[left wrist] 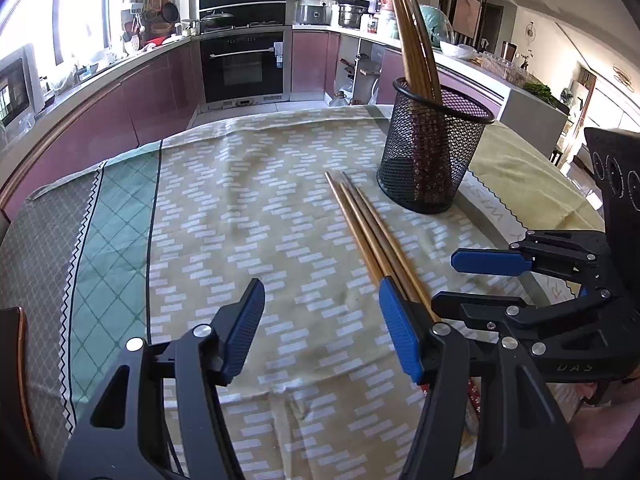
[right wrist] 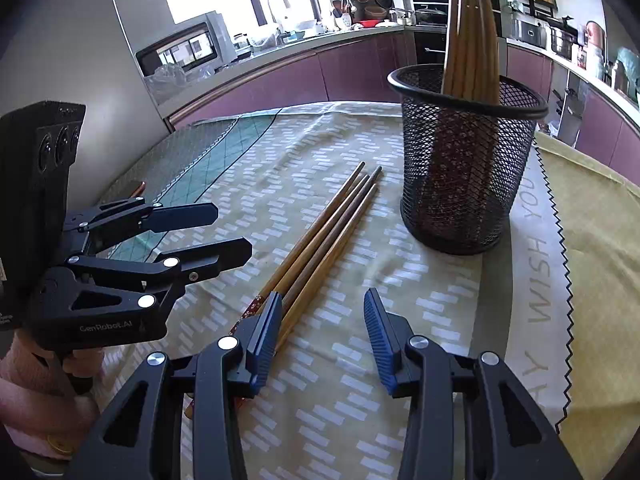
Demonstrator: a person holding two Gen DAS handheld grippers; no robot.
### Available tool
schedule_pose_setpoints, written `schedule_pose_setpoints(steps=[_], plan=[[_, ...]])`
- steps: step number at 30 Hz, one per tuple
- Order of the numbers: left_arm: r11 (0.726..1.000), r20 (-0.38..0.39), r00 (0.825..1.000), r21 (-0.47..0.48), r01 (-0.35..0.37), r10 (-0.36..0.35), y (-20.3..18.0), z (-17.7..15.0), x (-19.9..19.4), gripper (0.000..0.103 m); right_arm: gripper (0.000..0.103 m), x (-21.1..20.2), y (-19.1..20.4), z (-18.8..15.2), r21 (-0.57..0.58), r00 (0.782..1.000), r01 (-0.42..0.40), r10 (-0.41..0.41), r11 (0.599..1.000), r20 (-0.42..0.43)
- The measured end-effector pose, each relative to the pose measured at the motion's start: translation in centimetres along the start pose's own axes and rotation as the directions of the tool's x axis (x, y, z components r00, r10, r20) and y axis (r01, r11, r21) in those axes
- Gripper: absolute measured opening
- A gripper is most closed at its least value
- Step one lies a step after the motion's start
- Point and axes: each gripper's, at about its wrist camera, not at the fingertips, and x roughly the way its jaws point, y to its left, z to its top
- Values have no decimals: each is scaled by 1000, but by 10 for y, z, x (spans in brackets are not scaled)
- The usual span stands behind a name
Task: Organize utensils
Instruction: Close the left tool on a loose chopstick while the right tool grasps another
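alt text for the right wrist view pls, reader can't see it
The open right claw hovers low over a patterned tablecloth, its left pad beside the near ends of loose wooden chopsticks lying flat. Behind them a black mesh holder stands upright with more chopsticks inside. The left claw, also open and empty, is at the left edge; a kitchen fills the background.

Daylight is pouring through the windows point(left wrist: 80, 8) over a curved counter point(left wrist: 120, 64) with mauve cabinets point(left wrist: 152, 96). A black built-in oven point(left wrist: 244, 68) is sitting in the far wall. A patterned tablecloth point(left wrist: 248, 208) is covering the table.
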Motion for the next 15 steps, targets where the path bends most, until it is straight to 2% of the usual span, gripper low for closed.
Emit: schedule_pose_setpoints(steps=[15], plan=[[999, -28, 999, 27, 19, -18, -8, 6, 9, 59, 40, 8, 1, 3, -10, 999, 37, -38, 999, -32]])
